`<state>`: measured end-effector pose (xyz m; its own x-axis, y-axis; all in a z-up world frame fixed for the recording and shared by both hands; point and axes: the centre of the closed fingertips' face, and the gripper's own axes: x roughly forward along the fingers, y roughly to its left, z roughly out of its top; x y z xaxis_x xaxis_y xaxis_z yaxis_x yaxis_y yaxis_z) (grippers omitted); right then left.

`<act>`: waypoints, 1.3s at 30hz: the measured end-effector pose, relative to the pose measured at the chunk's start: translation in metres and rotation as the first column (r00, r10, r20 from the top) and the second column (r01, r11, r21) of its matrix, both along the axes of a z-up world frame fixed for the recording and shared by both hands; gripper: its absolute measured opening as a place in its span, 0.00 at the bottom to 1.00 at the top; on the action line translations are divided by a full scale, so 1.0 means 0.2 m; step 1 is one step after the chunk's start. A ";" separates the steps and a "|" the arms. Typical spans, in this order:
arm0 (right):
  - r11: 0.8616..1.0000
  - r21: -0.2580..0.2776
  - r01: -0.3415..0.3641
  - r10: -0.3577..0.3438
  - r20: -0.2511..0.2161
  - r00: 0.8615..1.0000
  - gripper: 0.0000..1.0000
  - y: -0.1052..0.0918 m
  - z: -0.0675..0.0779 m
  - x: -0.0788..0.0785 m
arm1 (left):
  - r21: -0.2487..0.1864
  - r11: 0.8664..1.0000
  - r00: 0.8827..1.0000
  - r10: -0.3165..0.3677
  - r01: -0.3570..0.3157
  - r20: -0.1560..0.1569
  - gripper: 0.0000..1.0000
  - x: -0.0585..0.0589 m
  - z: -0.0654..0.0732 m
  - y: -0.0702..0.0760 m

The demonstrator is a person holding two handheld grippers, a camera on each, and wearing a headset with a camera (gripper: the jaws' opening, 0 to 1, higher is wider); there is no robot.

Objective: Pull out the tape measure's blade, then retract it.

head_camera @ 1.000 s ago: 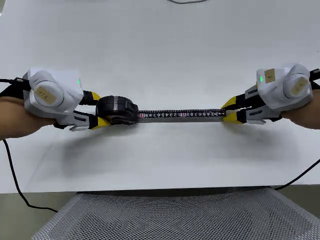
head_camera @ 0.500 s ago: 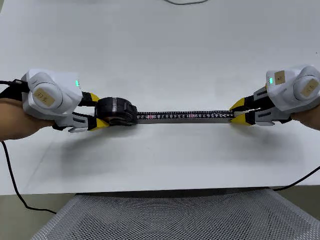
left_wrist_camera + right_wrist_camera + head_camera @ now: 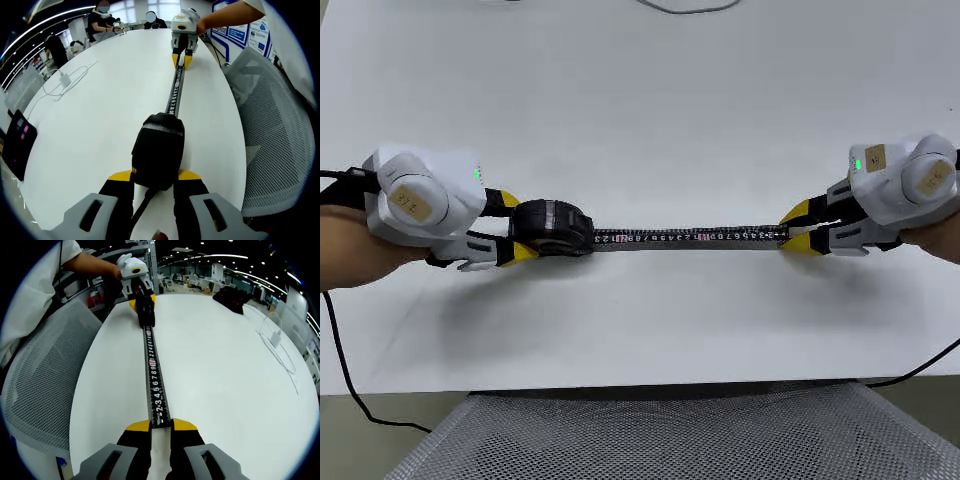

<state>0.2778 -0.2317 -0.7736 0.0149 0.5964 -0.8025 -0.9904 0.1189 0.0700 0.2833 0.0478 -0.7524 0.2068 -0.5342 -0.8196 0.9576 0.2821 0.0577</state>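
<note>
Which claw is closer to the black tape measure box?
Left. The left gripper clamps the tape measure case between its jaws; the right gripper is apart from it, gripping the far end of the pulled-out blade.

White table [image 3: 650, 110], mesh chair [image 3: 660, 440] at 6 o'clock, cable [image 3: 685, 8] at 12. Open office behind: strip lights [image 3: 240, 256], blue posters [image 3: 247, 32], people [image 3: 97, 22] at the table's far end.
</note>
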 end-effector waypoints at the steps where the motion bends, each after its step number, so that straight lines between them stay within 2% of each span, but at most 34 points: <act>1: 1.000 -0.004 -0.005 0.005 0.005 1.000 0.10 0.00 0.00 0.00 | -0.001 1.000 1.000 0.000 0.000 0.000 0.25 0.00 0.00 0.00; 13: 0.999 -0.025 -0.022 0.023 0.039 0.999 0.11 0.00 0.00 -0.01 | -0.011 1.000 1.000 0.014 -0.014 -0.007 0.26 0.00 0.00 0.00; 18: 1.000 -0.019 -0.009 0.009 0.028 1.000 0.12 0.00 0.00 -0.01 | -0.024 0.999 0.999 0.042 -0.043 -0.023 0.26 0.01 0.01 0.00; 20: 0.999 -0.037 -0.002 0.003 0.027 1.000 0.12 -0.02 0.00 -0.01 | -0.023 0.999 0.999 0.040 -0.041 -0.023 0.26 0.01 0.01 0.00; 24: 1.000 -0.002 0.016 -0.016 0.015 1.000 0.12 -0.01 0.02 0.00 | -0.026 0.999 0.999 0.044 -0.044 -0.027 0.26 0.01 0.01 0.00; 29: 1.000 0.003 0.017 -0.017 0.020 1.000 0.14 0.02 0.03 0.00 | -0.025 0.999 0.999 0.046 -0.046 -0.025 0.26 0.01 0.01 0.00; 31: 1.000 0.003 0.018 -0.018 0.015 1.000 0.14 0.02 0.03 0.00 | -0.021 0.998 0.998 0.057 -0.058 -0.034 0.27 0.01 0.01 0.00; 36: 0.999 0.004 0.042 -0.042 0.003 0.999 0.21 0.02 0.04 0.00 | -0.016 0.998 0.998 0.058 -0.058 -0.020 0.29 0.02 0.01 0.01; 39: 0.999 -0.001 0.046 -0.046 -0.002 0.999 0.24 0.02 0.04 0.00 | -0.017 0.997 0.997 0.069 -0.069 -0.026 0.30 0.02 0.01 0.01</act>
